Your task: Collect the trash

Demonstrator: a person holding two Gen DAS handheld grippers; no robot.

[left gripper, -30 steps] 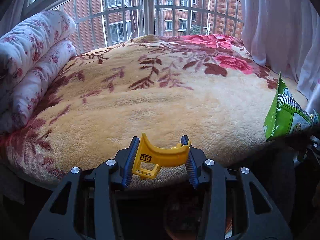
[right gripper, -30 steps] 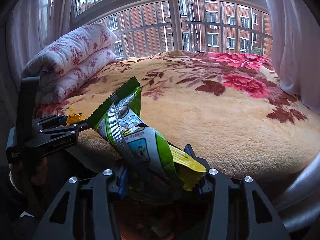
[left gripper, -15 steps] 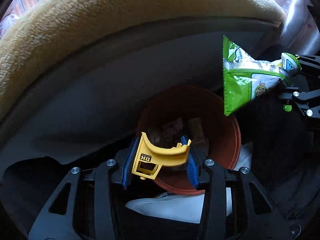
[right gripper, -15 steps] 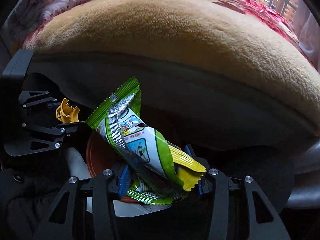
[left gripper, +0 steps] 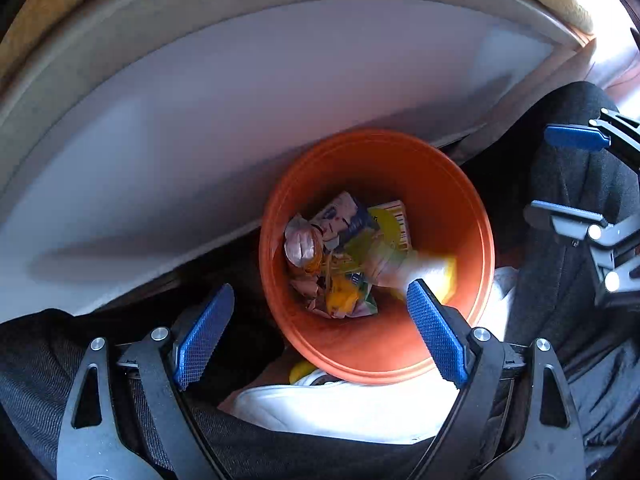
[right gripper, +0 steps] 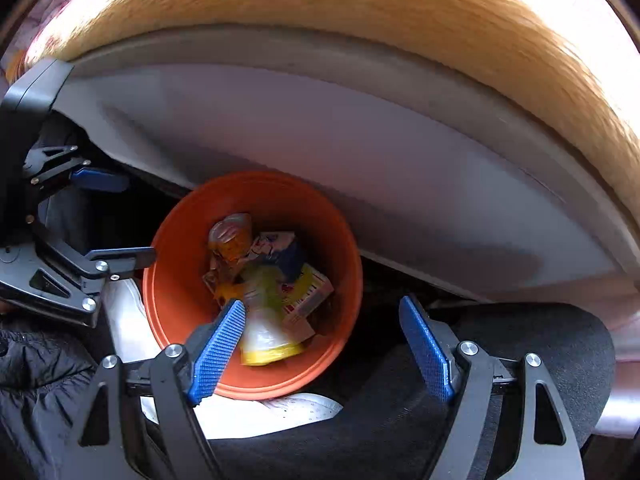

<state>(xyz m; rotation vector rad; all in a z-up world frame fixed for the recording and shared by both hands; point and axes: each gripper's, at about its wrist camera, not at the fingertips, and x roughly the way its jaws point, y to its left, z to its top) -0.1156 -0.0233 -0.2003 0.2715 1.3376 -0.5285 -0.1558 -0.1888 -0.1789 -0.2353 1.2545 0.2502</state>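
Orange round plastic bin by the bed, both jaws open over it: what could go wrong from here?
1. The orange round plastic bin sits tilted between a white shoe and the bed base; a bump from either opening gripper could tip it.
2. The blurred green-and-yellow snack wrapper lies high near the rim and might slide out.

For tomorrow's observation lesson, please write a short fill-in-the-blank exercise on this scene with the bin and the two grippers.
1. The bin holding the wrappers is coloured ____.
2. Nothing is held between the blue pads of the left gripper; its jaws are ____.
3. The right gripper holds ____ between its pads.
4. The blurred snack bag lies ____ the bin.

Missing words: orange; opening; nothing; inside
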